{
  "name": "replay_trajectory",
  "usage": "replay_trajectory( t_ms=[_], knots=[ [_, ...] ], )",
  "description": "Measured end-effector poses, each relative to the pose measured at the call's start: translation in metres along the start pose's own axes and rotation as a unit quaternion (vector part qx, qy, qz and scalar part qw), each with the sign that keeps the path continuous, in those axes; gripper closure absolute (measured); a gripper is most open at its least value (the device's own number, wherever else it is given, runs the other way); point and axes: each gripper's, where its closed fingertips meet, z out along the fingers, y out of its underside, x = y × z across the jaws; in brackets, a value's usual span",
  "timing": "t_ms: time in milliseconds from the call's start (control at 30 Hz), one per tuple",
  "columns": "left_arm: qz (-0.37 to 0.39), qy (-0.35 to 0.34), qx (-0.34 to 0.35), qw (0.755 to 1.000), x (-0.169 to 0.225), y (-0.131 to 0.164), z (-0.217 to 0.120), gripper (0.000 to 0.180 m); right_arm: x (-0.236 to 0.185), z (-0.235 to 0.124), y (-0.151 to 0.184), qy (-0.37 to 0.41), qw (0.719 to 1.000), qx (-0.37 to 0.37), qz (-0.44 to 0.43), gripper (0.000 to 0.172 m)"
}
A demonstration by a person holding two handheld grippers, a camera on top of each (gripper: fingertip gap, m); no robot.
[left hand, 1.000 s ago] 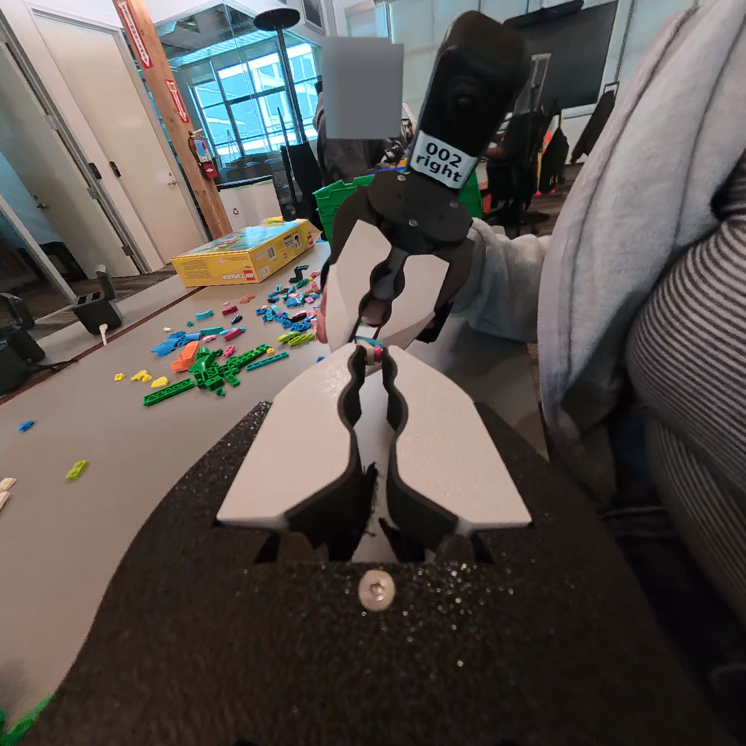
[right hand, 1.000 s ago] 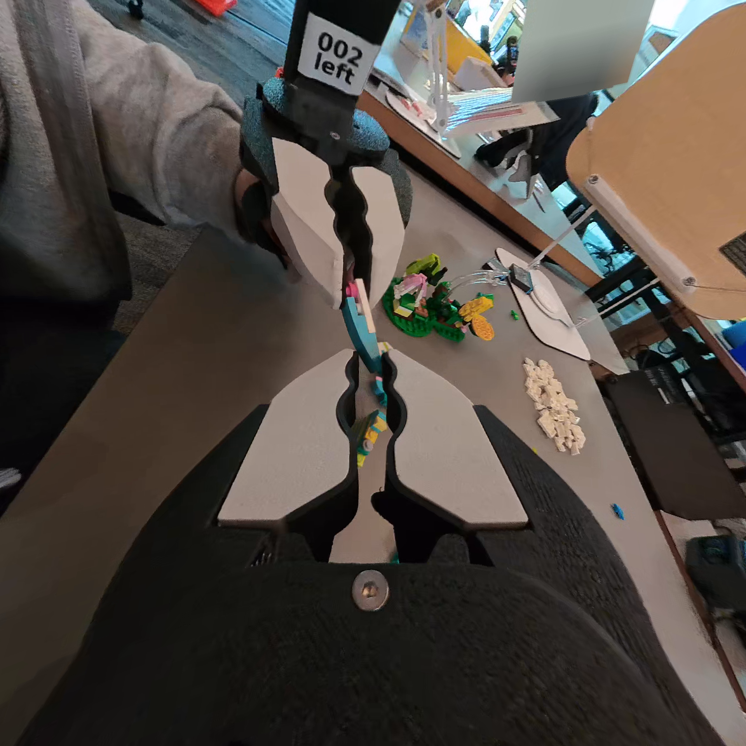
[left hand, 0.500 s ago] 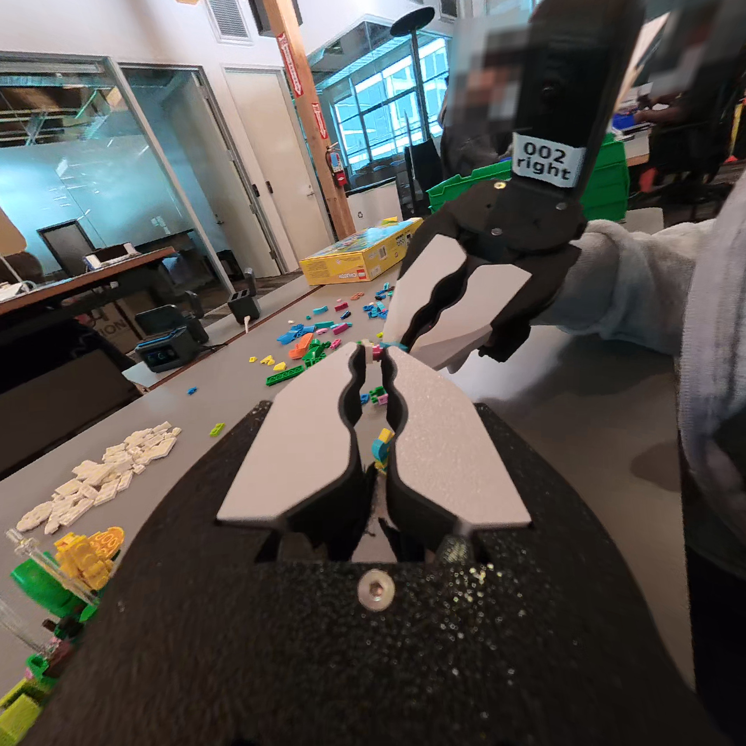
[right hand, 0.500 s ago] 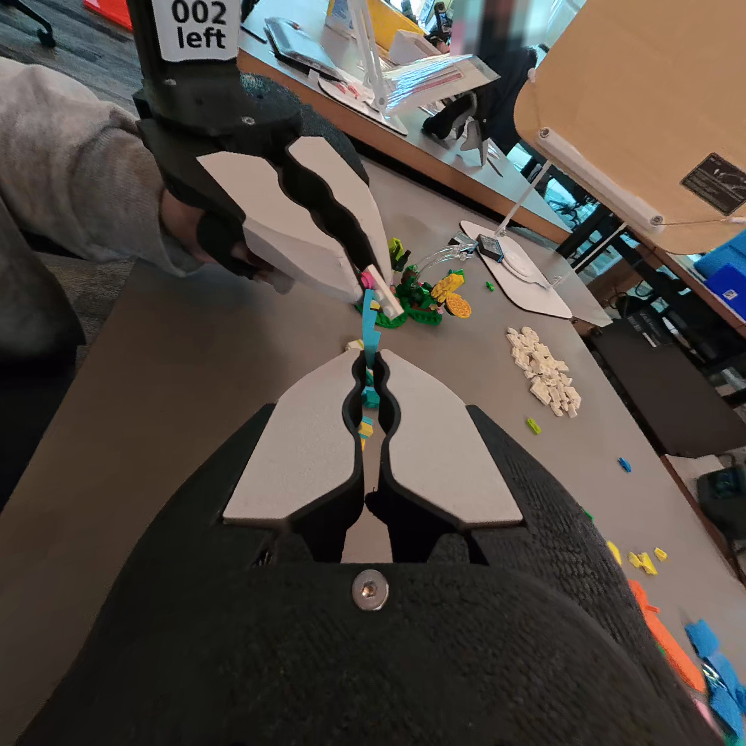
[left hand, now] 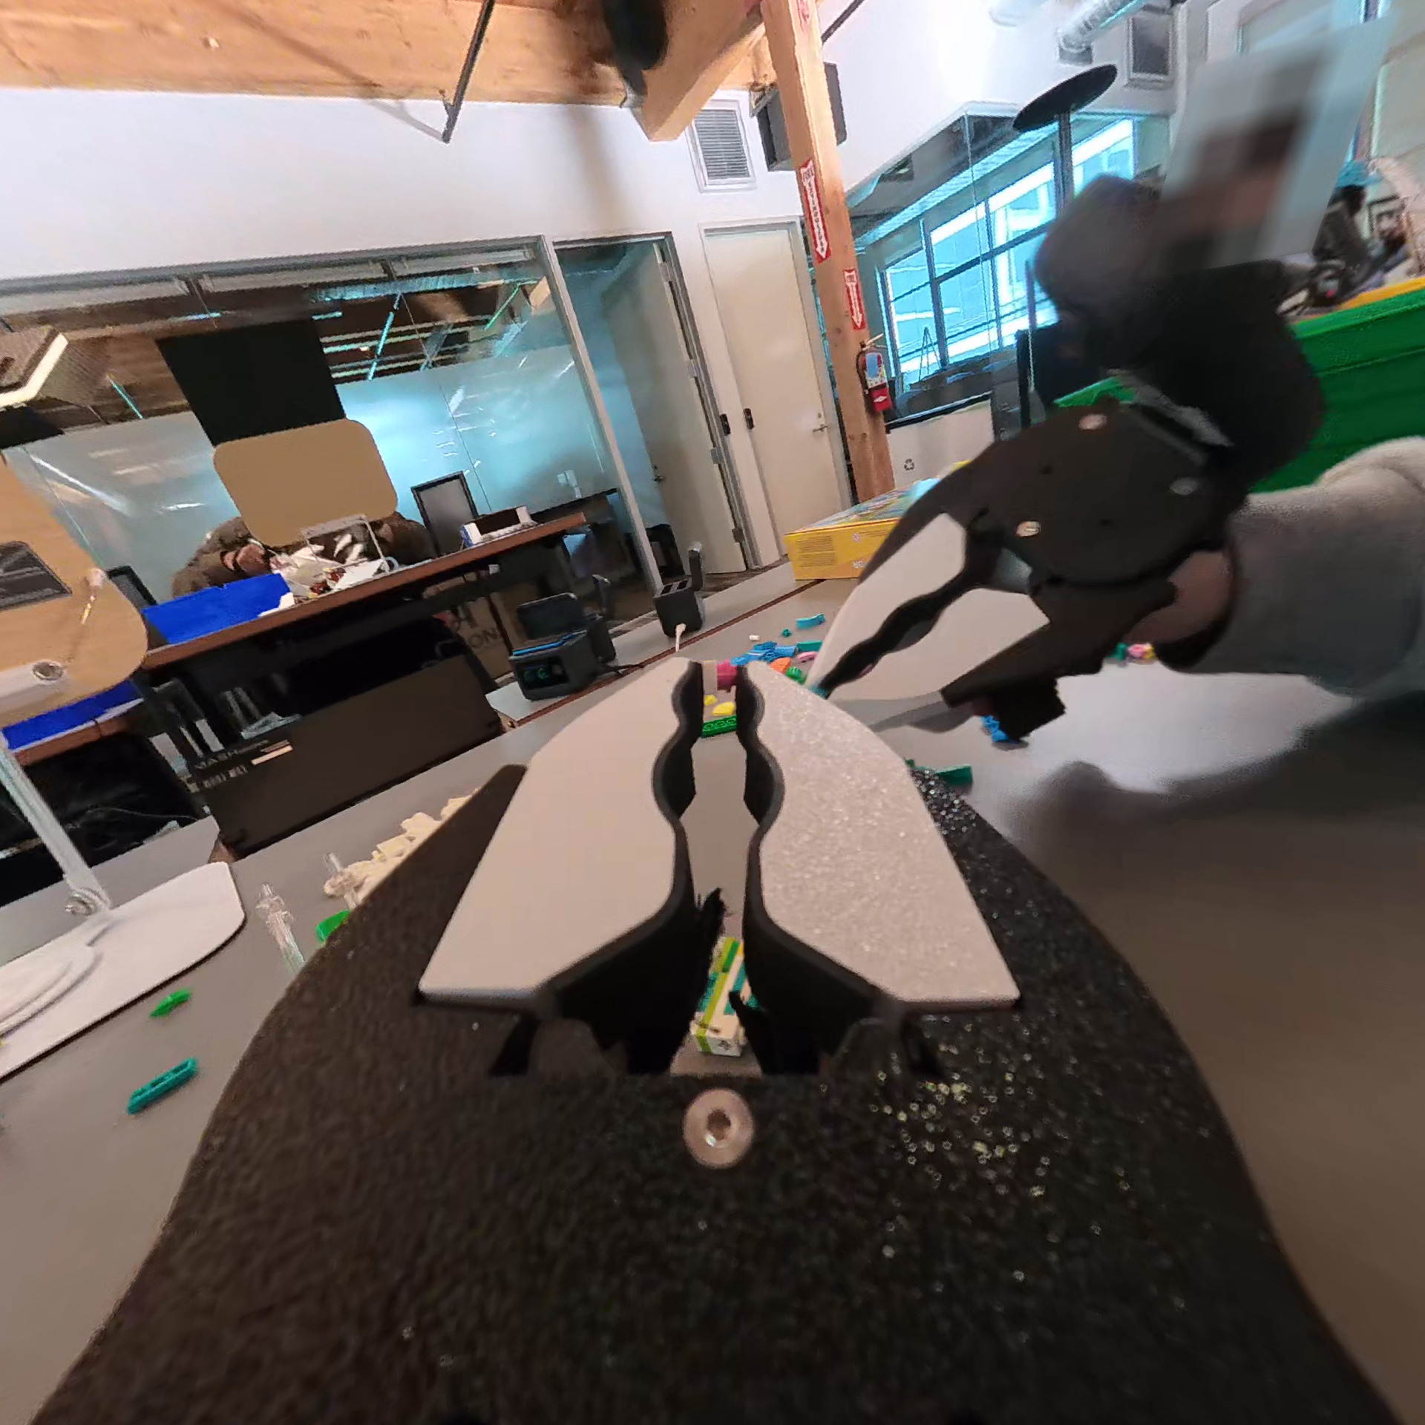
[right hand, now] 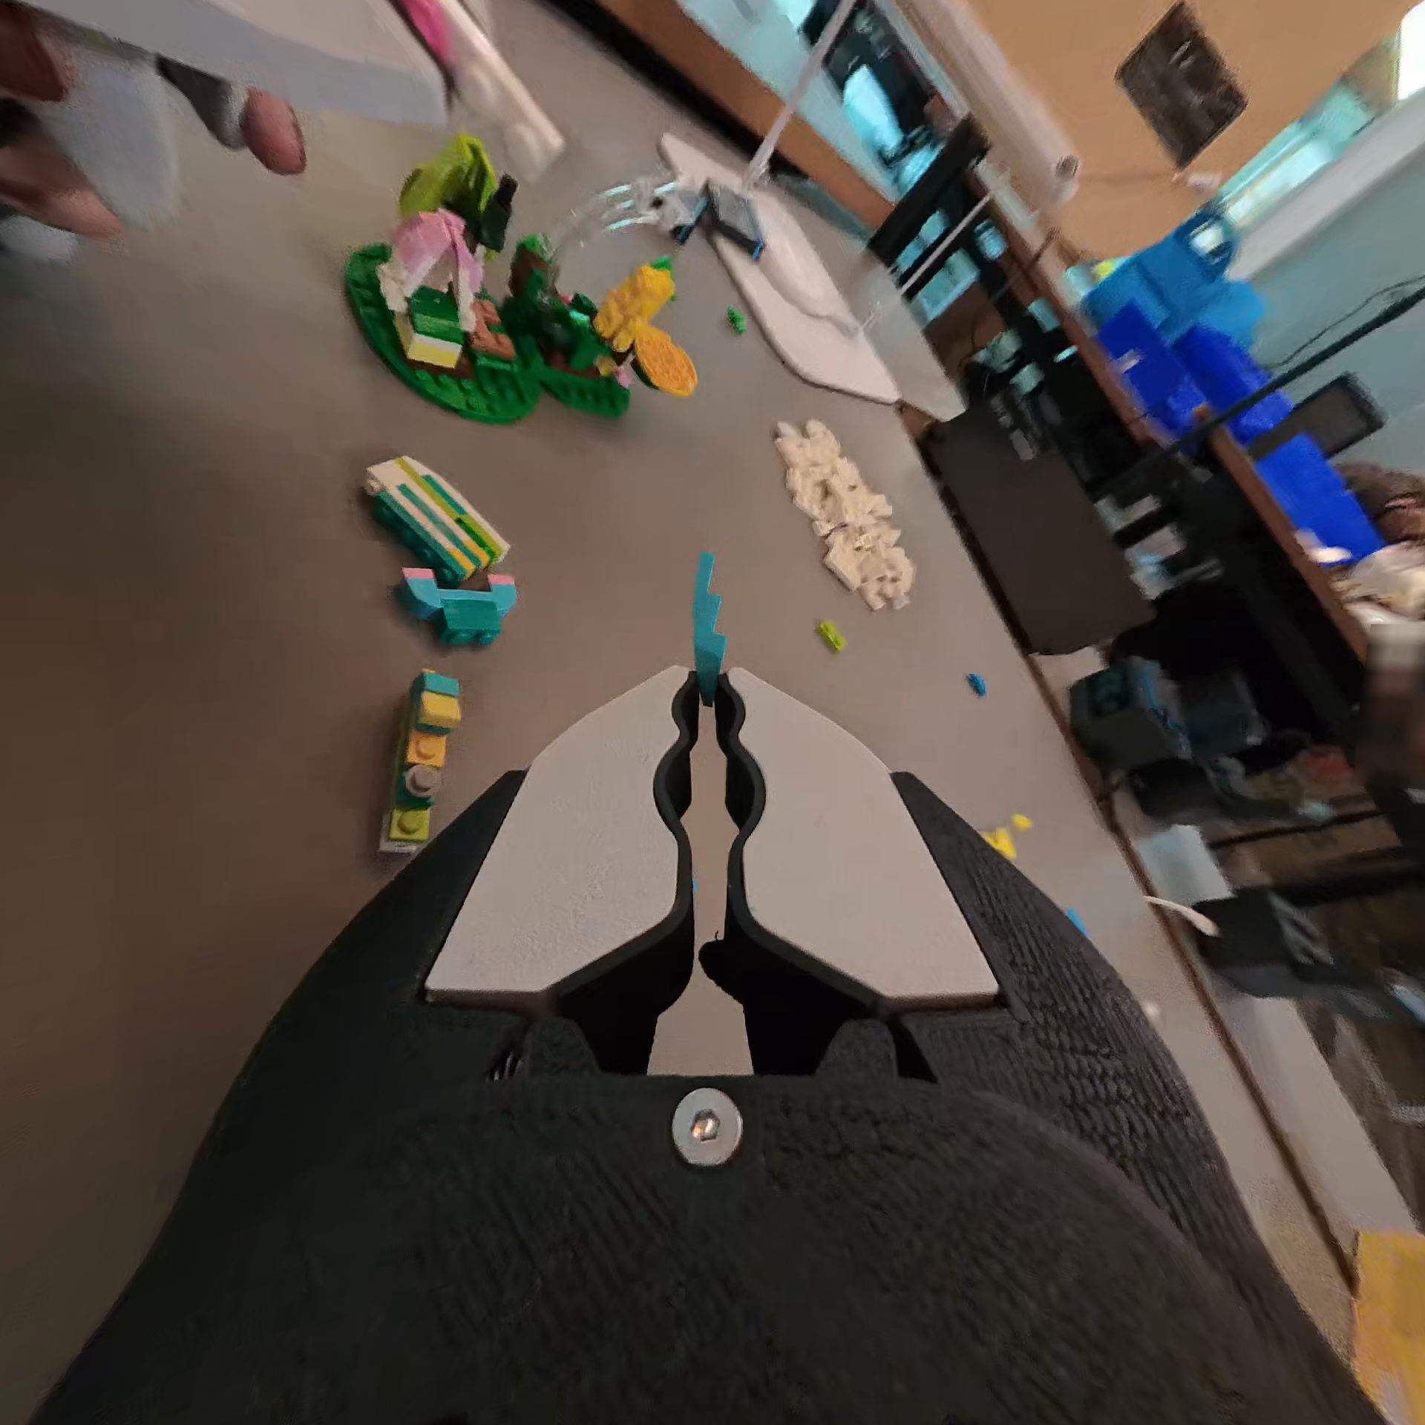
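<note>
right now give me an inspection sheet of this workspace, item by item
surface: grey table, scattered with toy bricks.
things: teal stepped brick piece; small pink and white brick piece.
clutter: green brick garden model, striped brick panel, teal and pink brick assembly, stacked brick column, white brick pile, loose coloured bricks, yellow box.
grippers: right gripper fingers pinch the teal piece; left gripper fingers close on the pink and white piece.
cables: white cable at a black charger.
surroundings: office, wooden post, glass-walled rooms, desks.
</note>
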Motion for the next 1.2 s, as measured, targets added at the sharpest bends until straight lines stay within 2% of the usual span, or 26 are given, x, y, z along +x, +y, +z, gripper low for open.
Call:
replay_trajectory(
  t_ms=[167,333,567,667,867,1100,1200],
  knots=[
    [0.017,-0.005,-0.004,1.0,0.001,0.001,-0.001,0.172,0.005,0.035,0.013,-0.089,0.993,-0.073,0.039,0.169],
    [0.044,-0.024,0.015,0.999,0.0,-0.007,-0.003,0.173,0.032,0.078,-0.025,-0.117,0.992,-0.048,-0.002,0.169],
    [0.066,-0.036,0.028,0.997,0.0,-0.012,-0.005,0.173,0.038,0.162,-0.06,-0.249,0.961,-0.025,-0.115,0.169],
    [0.056,-0.04,0.033,0.997,-0.002,-0.013,-0.006,0.173,0.028,0.188,-0.073,-0.311,0.942,-0.004,-0.126,0.169],
    [0.049,-0.047,0.035,0.997,-0.005,-0.014,-0.006,0.173,0.007,0.239,-0.103,-0.391,0.91,-0.014,-0.139,0.169],
    [0.034,-0.058,0.034,0.997,-0.011,-0.013,-0.008,0.173,-0.045,0.282,-0.127,-0.475,0.847,-0.129,-0.199,0.169],
    [0.02,-0.059,0.037,0.997,-0.014,-0.013,-0.008,0.173,-0.067,0.29,-0.129,-0.487,0.833,-0.184,-0.189,0.169]
  ],
)
